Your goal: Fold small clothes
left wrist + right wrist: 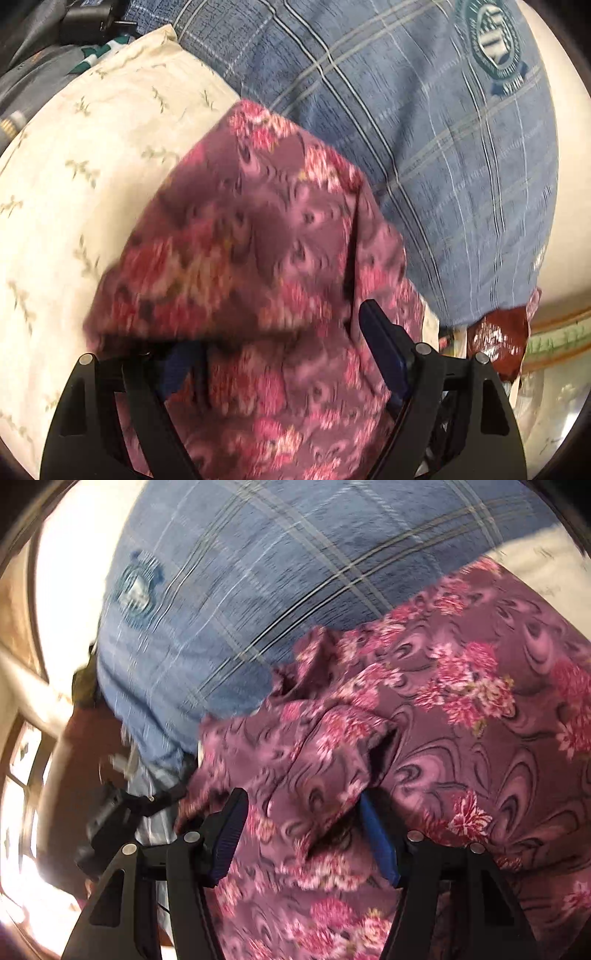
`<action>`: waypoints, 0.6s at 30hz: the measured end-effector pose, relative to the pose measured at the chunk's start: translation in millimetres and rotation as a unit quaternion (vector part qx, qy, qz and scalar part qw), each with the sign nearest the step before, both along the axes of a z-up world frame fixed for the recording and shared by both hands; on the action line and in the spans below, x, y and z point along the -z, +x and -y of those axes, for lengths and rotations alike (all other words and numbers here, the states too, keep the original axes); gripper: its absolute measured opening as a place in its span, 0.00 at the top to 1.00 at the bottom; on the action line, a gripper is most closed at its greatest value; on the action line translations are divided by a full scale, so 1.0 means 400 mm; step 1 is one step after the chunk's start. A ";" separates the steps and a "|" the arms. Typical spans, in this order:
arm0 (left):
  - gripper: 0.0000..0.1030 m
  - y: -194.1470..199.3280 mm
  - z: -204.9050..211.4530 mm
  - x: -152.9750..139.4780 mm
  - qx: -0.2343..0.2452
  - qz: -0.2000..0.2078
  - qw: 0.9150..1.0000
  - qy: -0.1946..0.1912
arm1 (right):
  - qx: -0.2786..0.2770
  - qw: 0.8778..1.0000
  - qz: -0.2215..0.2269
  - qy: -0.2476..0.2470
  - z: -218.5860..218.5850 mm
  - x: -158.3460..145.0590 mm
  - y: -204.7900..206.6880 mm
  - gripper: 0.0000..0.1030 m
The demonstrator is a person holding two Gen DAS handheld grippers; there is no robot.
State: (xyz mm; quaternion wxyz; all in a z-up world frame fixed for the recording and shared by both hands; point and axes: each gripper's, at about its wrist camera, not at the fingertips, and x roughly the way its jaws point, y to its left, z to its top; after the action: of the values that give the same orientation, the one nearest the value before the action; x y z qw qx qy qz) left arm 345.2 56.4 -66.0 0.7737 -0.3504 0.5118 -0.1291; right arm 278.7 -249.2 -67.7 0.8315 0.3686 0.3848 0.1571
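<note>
A maroon cloth with pink flowers (255,236) lies bunched on a cream sheet and fills the lower half of both views (461,709). My left gripper (280,350) stands open with the cloth draped between and over its blue-padded fingers (384,347); the left finger is mostly hidden under the fabric. My right gripper (303,834) is also open, with a crumpled fold of the same cloth lying between its fingers (229,834).
A blue plaid blanket with a round green emblem (495,40) lies beyond the cloth; it also shows in the right wrist view (258,590). A cream sheet with small leaf print (92,166) is at the left. A dark red wrapper (498,339) lies at the right.
</note>
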 end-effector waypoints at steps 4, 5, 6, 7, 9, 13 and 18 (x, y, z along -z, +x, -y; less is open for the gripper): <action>0.89 0.024 -0.015 -0.010 -0.013 0.001 0.999 0.038 | 0.004 0.999 -0.010 -0.035 -0.010 -0.006 0.026 0.97; 0.91 0.019 -0.023 -0.015 -0.017 0.004 0.999 0.040 | -0.011 0.999 -0.012 -0.044 -0.016 -0.006 0.038 0.95; 0.96 0.011 -0.030 -0.025 -0.022 0.008 0.999 0.046 | -0.016 0.999 -0.010 -0.047 -0.013 -0.011 0.041 0.95; 0.96 0.004 -0.036 -0.037 -0.024 0.015 0.998 0.053 | -0.014 0.999 0.005 -0.038 -0.001 -0.027 0.034 0.96; 0.96 -0.027 -0.051 -0.076 -0.029 0.034 0.997 0.070 | 0.002 0.999 0.049 -0.009 0.046 -0.086 0.006 0.96; 0.96 -0.098 -0.051 -0.147 -0.025 0.073 0.994 0.076 | 0.042 0.993 0.113 0.016 0.160 -0.200 -0.054 0.96; 0.96 -0.151 0.010 -0.120 -0.003 0.061 0.989 0.133 | 0.084 0.994 0.075 0.000 0.256 -0.177 -0.070 0.98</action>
State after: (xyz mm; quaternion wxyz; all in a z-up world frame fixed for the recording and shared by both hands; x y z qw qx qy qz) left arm 284.9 52.4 -17.8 0.8437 -0.2370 0.4751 -0.0789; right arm 250.7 -351.6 3.1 0.8681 0.3870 0.2892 0.1140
